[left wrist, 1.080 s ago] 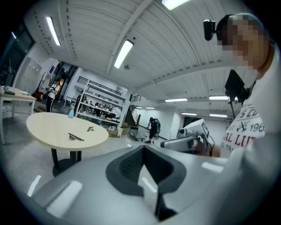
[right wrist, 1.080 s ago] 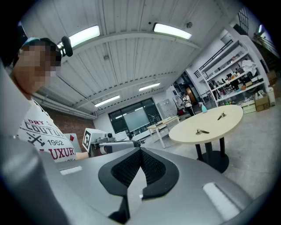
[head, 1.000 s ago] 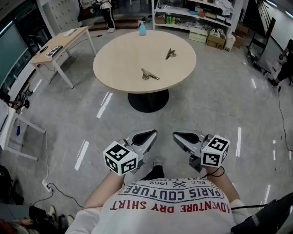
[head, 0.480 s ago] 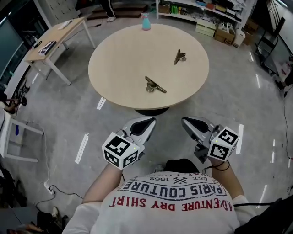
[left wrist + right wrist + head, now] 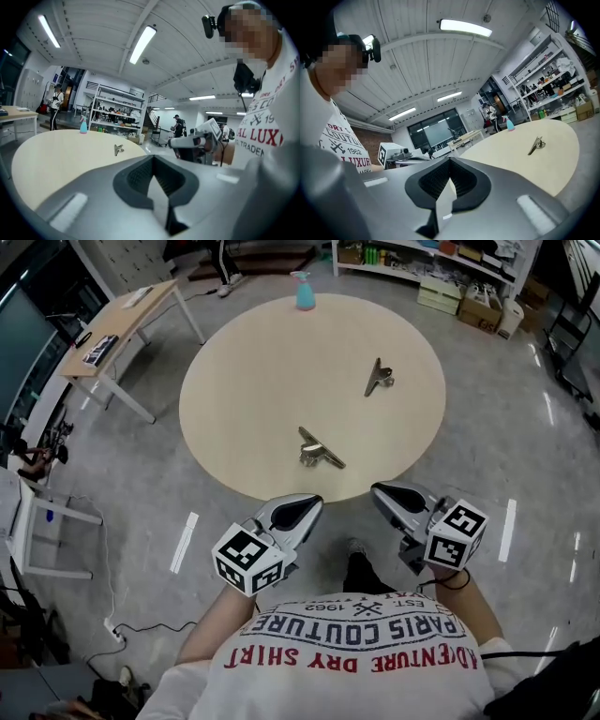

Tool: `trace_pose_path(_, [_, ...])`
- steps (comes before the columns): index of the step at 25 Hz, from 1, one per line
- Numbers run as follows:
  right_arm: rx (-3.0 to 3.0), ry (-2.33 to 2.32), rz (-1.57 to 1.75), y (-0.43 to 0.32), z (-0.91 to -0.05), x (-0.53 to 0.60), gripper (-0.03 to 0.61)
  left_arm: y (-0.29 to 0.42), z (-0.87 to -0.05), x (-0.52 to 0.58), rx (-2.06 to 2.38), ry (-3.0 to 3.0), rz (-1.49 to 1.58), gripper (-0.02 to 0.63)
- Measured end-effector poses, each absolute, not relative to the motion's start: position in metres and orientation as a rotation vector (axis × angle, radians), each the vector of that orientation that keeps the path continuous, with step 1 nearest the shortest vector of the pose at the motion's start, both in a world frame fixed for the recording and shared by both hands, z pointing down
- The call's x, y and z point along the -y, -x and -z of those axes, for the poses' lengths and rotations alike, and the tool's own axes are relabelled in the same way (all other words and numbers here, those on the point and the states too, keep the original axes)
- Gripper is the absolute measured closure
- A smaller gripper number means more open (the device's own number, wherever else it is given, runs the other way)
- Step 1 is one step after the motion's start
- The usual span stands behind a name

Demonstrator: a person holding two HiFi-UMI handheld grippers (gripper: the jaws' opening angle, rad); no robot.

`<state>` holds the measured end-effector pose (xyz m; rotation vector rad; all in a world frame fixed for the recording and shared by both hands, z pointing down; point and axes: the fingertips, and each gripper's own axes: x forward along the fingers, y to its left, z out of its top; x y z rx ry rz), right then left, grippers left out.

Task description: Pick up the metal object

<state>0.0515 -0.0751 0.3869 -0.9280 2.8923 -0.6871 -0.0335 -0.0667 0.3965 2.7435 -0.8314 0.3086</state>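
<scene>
Two metal clips lie on the round beige table (image 5: 244, 381): the nearer clip (image 5: 319, 448) close to the front edge, the farther clip (image 5: 379, 378) to the right of centre. My left gripper (image 5: 292, 513) and right gripper (image 5: 392, 499) hover side by side just before the table's near edge, both shut with nothing between their jaws. In the left gripper view the gripper (image 5: 154, 164) looks across the tabletop at one clip (image 5: 118, 149). From the right gripper (image 5: 449, 164) one clip (image 5: 536, 145) shows at the right.
A blue spray bottle (image 5: 305, 289) stands at the table's far edge. A wooden desk (image 5: 122, 329) is at the left, a white table (image 5: 37, 521) nearer left, shelves and cardboard boxes (image 5: 478, 304) at the back. People (image 5: 179, 125) stand far off.
The person has stepped toward the table, so it and the clips lie closer. Both grippers now reach its near edge, still shut and empty.
</scene>
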Motion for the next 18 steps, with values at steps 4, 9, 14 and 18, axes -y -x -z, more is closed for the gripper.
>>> trace_pose_path(4, [-2.891,0.903,0.736,-0.062,-0.4,0.12,0.577,0.029,-0.415,0.113,0.862,-2.704,-0.346,0.611])
trace_pose_path(9, [-2.907,0.903,0.836,-0.079,-0.427,0.163,0.577,0.021,-0.457,0.158,0.811,-2.619,-0.407,0.451])
trace_pose_path(14, [-2.896,0.956,0.948,-0.101,-0.453,0.199,0.577,0.036,-0.505,0.209,0.958,-2.567,-0.564,0.339])
trace_pose_path(18, [-2.878,0.972,1.013,-0.107,-0.473,0.225,0.577,0.043,-0.552,0.236,0.94,-2.558,-0.789,0.257])
